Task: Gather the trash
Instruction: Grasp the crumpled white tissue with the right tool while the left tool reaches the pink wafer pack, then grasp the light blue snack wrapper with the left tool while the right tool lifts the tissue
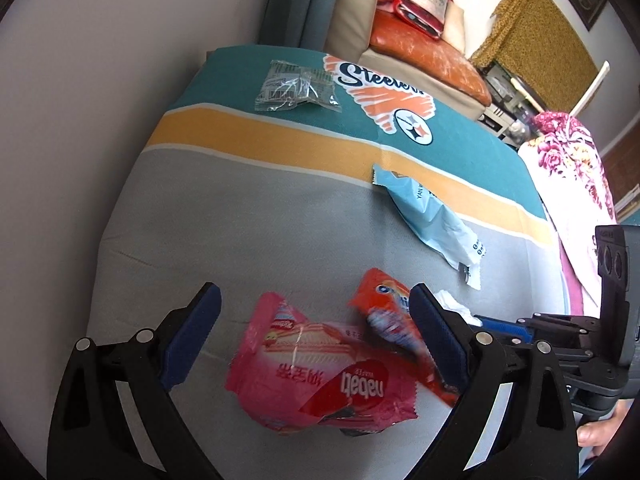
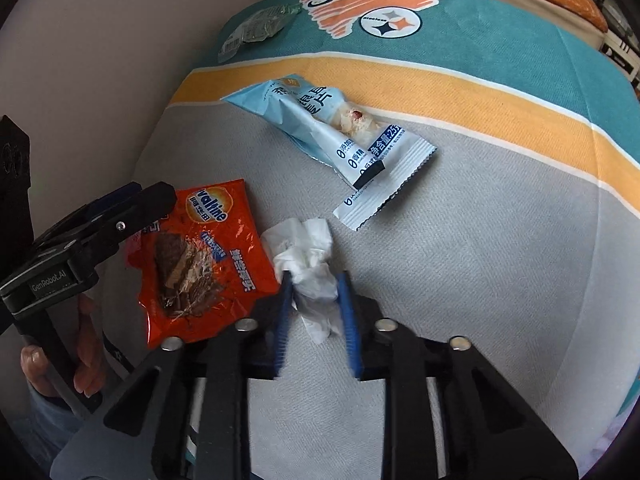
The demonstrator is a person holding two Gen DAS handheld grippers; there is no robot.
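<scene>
Trash lies on our grey, yellow and teal cloth-covered table (image 2: 500, 240). Our right gripper (image 2: 314, 312) pinches the crumpled white tissue (image 2: 308, 264); our left gripper (image 1: 316, 344) hangs spread over the pink wafer wrapper (image 1: 320, 380), beside the orange foil wrapper (image 2: 200, 256).

Plain pale wall (image 1: 132, 40) far left, teal curtain (image 1: 296, 0) beside it. Cream sofa (image 1: 356, 12) w/ orange cushion (image 1: 428, 60) far back; floral cloth (image 1: 568, 160) right.

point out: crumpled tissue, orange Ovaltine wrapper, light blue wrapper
crumpled tissue (image 2: 308, 256), right wrist view, on its upper bulk.
orange Ovaltine wrapper (image 2: 208, 248), right wrist view, on its middle.
light blue wrapper (image 1: 430, 216), left wrist view, on its middle.
</scene>
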